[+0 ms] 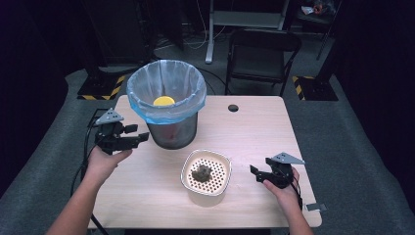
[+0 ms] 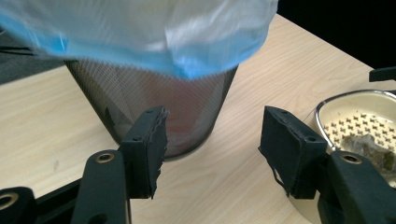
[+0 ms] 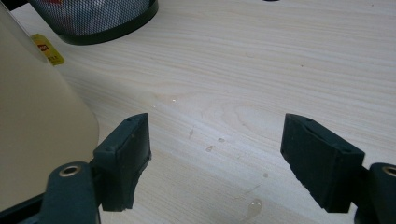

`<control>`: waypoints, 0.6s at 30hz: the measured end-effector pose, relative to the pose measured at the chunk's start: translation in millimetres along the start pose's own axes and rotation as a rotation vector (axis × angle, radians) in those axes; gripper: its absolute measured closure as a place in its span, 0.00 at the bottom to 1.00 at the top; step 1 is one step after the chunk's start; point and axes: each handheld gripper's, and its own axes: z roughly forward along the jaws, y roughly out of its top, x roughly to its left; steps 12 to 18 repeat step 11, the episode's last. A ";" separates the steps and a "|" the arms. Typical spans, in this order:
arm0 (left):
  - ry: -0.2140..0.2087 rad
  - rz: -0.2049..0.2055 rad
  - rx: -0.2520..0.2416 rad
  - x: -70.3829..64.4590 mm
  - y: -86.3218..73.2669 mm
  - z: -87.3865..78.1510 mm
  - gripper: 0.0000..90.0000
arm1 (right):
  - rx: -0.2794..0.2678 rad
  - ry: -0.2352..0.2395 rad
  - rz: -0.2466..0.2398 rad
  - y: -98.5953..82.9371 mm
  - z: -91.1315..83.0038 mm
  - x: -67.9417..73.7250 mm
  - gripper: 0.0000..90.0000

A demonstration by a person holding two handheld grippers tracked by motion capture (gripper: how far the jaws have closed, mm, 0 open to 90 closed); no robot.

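A black mesh waste bin (image 1: 172, 128) stands at the back left of the wooden table (image 1: 254, 132), lined with a blue plastic bag (image 1: 166, 93) folded over its rim. Inside the bag lies 1 round yellow object (image 1: 164, 101); something reddish shows through the mesh lower down, too blurred to identify.

Near the front middle of the table sits a cream container (image 1: 206, 176) with a perforated insert, well apart from the bin. On the insert rests 1 dark greenish-brown clump (image 1: 201, 172), roughly at its centre.

The left gripper (image 1: 134, 138) hovers just beside the bin's left side, its jaws spread wide and holding nothing; in the left gripper view (image 2: 212, 144) the bin's mesh wall fills the gap between them, with the cream container at the right edge.

The right gripper (image 1: 255, 172) sits to the right of the cream container, near but not touching it, jaws also spread and empty. In the right gripper view (image 3: 217, 158), a few small wet drops (image 3: 212, 147) dot the tabletop, and a small yellow tag (image 3: 47, 49) lies beside the container's wall.
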 end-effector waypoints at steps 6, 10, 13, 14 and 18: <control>0.025 -0.031 -0.012 6.2 -29.3 6.4 0.42 | 0.005 -0.009 0.006 -0.7 0.6 -0.6 0.26; 0.038 -0.059 -0.006 14.9 -51.5 9.1 0.39 | 0.003 -0.013 0.004 -1.3 0.2 -1.8 0.26; 0.047 -0.074 -0.014 16.7 -57.2 10.0 0.38 | 0.003 -0.015 0.006 -1.5 0.2 -2.0 0.26; 0.047 -0.074 -0.014 16.7 -57.2 10.0 0.38 | 0.003 -0.015 0.006 -1.5 0.2 -2.0 0.26; 0.047 -0.074 -0.014 16.7 -57.2 10.0 0.38 | 0.003 -0.015 0.006 -1.5 0.2 -2.0 0.26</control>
